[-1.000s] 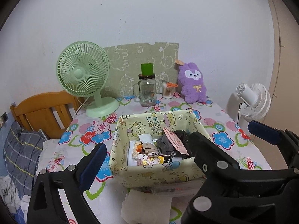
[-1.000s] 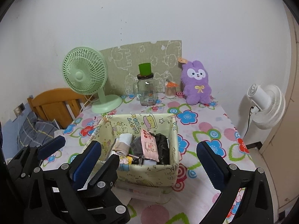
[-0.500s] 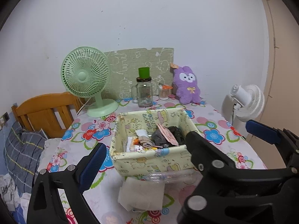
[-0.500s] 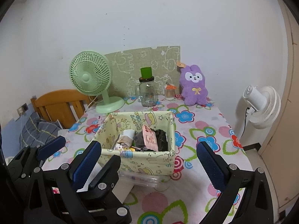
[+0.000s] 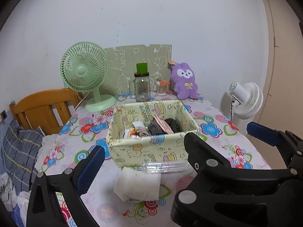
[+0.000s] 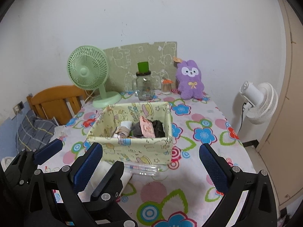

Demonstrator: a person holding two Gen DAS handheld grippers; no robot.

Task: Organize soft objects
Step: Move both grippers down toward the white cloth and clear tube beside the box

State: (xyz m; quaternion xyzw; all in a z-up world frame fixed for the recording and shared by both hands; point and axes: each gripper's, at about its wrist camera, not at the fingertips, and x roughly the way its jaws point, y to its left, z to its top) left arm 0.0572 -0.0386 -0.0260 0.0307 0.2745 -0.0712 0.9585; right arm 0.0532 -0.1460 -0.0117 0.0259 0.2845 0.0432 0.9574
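A pale yellow fabric basket [image 5: 151,151] [image 6: 132,147] stands mid-table, holding rolled socks and dark cloths [image 5: 157,127]. A white folded cloth [image 5: 138,184] [image 6: 103,167] lies on the table just in front of it, beside a clear plastic packet [image 5: 166,167]. At the back wall sits a purple plush bunny [image 5: 184,81] [image 6: 191,79]. My left gripper [image 5: 161,143] is open and empty, short of the basket. Open and empty too, my right gripper [image 6: 151,151] hovers before the basket's front wall. Its left finger crosses the left wrist view, and the two grippers' fingers overlap.
A green desk fan [image 5: 85,70], a glass mug jar with a green cup on top [image 5: 142,89] and a small swab jar [image 5: 162,89] line the back. A white fan [image 5: 246,100] stands off the table's right edge. A wooden chair [image 5: 43,109] and plaid pillow [image 5: 19,151] are left.
Both grippers have drawn back from the basket toward the table's near edge. The white cloth and more tablecloth have come into view. Jaws stayed open.
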